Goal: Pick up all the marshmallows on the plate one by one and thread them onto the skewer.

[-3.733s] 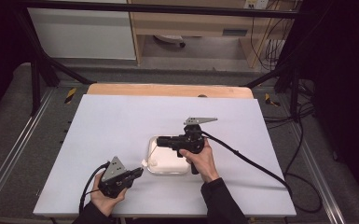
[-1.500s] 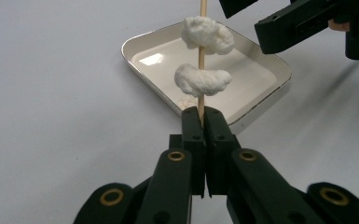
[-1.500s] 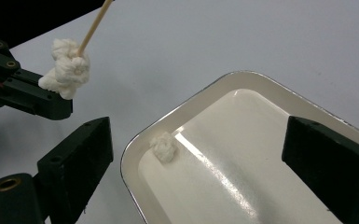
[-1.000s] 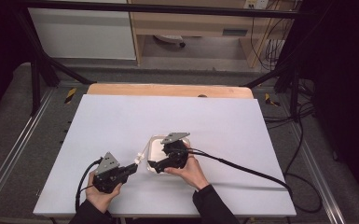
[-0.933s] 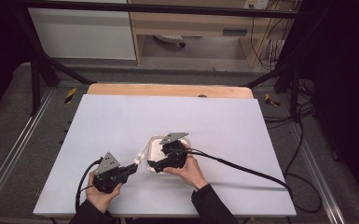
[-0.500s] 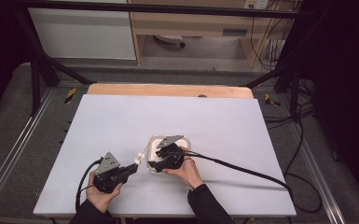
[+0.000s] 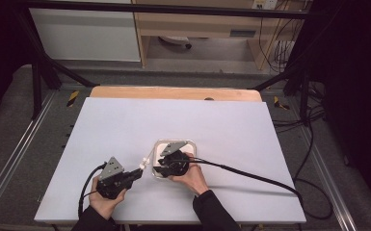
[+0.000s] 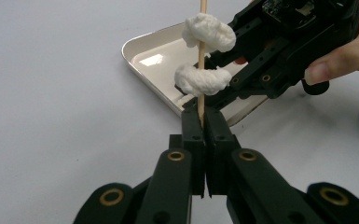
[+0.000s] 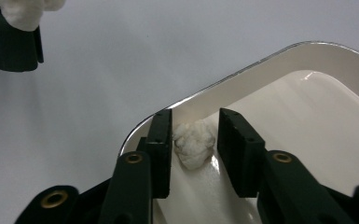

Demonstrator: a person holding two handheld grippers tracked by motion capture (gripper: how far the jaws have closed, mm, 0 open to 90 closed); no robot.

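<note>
On the white tabletop (image 7: 125,125), a wooden skewer (image 8: 201,70) is clamped in the left gripper (image 8: 204,122), whose jaws are pressed fully together on the stick's lower end. Two white, puffy marshmallow-like pieces are seen threaded on that skewer, an upper piece (image 8: 208,31) and a lower piece (image 8: 200,80), a short stretch of bare stick between them. In the high view, the left gripper (image 7: 136,173) is held low near the tabletop's near edge, the skewer angled up toward the tray.

A shallow cream tray (image 7: 191,144) with rounded corners is set on the tabletop just right of the left gripper. The right gripper (image 9: 193,140) is lowered into the tray's near corner, and in the high view it (image 7: 158,169) is seen covering much of the tray, the person's hand wrapped round its body. Its jaws have just been closing, and a third white piece (image 9: 194,143) lies between them on the tray floor, close to the rim. One pad is seen touching the piece, or very nearly; a narrow gap is left at the other pad, so no firm grip is shown yet. The tray wall (image 9: 242,79) is seen curving behind the piece.

From the left gripper view, the right gripper (image 8: 279,51) is found just behind the skewer, near the lower piece.
</note>
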